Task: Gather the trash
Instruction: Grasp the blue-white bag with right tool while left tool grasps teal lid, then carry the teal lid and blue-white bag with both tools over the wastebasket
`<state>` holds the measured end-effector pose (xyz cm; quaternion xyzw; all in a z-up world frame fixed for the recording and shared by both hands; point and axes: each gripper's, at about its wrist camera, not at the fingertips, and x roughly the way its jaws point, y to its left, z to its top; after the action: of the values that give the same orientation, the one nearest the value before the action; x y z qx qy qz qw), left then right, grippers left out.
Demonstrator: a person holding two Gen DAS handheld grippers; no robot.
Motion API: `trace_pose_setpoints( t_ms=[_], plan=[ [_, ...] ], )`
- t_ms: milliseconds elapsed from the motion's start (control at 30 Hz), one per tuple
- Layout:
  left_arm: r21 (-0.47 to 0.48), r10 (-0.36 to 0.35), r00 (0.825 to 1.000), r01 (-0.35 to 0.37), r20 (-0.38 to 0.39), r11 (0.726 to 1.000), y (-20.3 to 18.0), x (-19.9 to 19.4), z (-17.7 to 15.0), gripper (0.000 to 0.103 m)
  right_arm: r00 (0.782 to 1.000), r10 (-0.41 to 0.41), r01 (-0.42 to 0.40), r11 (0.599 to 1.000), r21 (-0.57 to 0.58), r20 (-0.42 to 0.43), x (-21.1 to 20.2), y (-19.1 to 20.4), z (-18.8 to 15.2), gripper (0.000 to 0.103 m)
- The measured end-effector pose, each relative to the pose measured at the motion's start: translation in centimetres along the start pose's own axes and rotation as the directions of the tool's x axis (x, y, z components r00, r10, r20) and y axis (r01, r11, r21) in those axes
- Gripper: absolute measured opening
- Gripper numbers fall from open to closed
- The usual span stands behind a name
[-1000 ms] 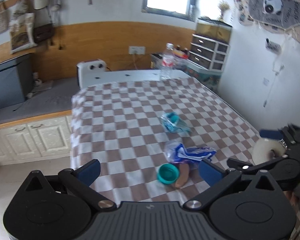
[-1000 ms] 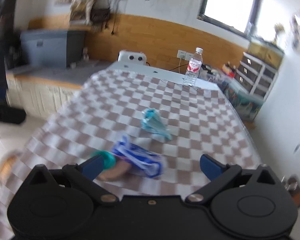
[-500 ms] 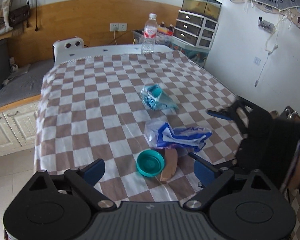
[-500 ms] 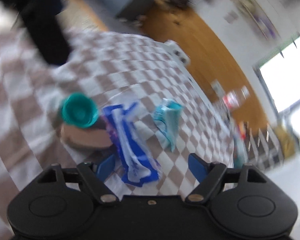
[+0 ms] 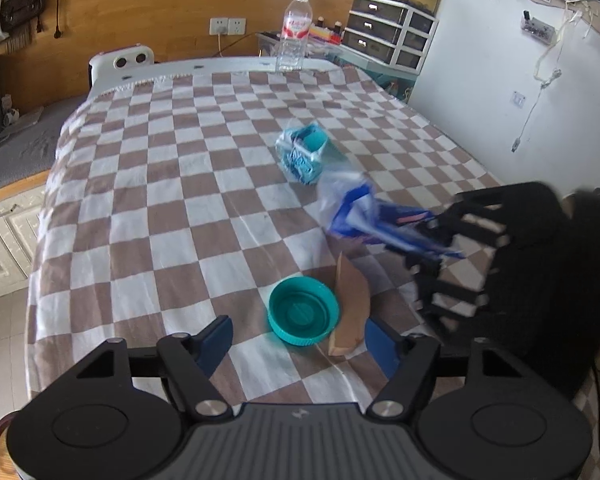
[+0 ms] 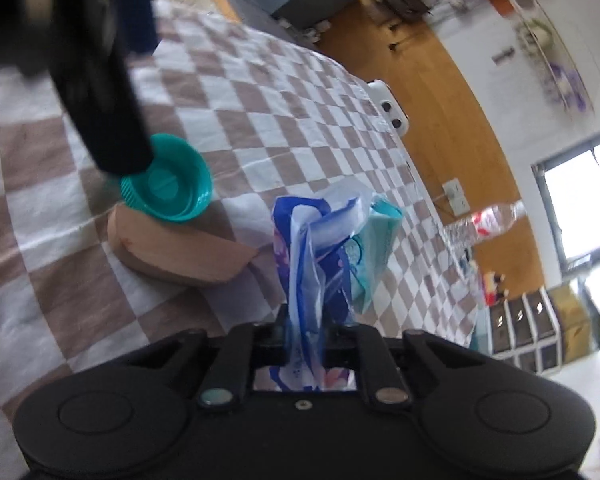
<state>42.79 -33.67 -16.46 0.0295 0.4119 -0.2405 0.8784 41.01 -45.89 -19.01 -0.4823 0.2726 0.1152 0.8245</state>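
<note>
Moved: right gripper (image 6: 302, 332) jaws just closed, clenching crumpled blue-and-white plastic wrapper (image 6: 308, 264).
Left gripper (image 5: 296, 340): jaws just narrowing, ungripped; round teal plastic lid (image 5: 303, 311) lies between fingertips, nearest this hand.

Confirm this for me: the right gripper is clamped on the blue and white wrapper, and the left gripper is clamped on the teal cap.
Half right. The right gripper is shut on the blue and white wrapper, as the right wrist view shows. The left gripper is not clamped on the teal cap: in the left wrist view its jaws, which have just been closing, stand apart on either side of the cap, not pressing it.
</note>
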Motion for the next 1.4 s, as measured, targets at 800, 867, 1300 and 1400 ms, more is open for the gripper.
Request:
trace_pose_setpoints(
  t_ms=[800,867,1300,1400],
  plan=[
    [0.076,0.107,0.994,-0.11,0.035,0.991,1.4,3.6,-0.1,0.062,0.989,0.143,-0.105,0.831,0.546,-0.027,-4.4,-5.0,-1.2,0.01],
    [0.088,0.1,0.995,-0.102,0.026,0.991,1.2,4.0,-0.2,0.062,0.983,0.186,-0.141,0.776,0.615,-0.008,-4.8,-5.7,-1.0,0.01],
    [0.074,0.113,0.992,-0.117,0.055,0.99,1.6,4.2,-0.2,0.05,0.846,0.529,-0.228,0.263,0.937,0.057,-4.2,-5.4,-3.2,0.013],
    [0.05,0.108,0.993,-0.11,0.038,0.993,1.6,3.5,-0.4,0.05,0.849,0.527,-0.205,0.276,0.939,0.031,-4.0,-4.7,-3.6,0.013]
  ],
)
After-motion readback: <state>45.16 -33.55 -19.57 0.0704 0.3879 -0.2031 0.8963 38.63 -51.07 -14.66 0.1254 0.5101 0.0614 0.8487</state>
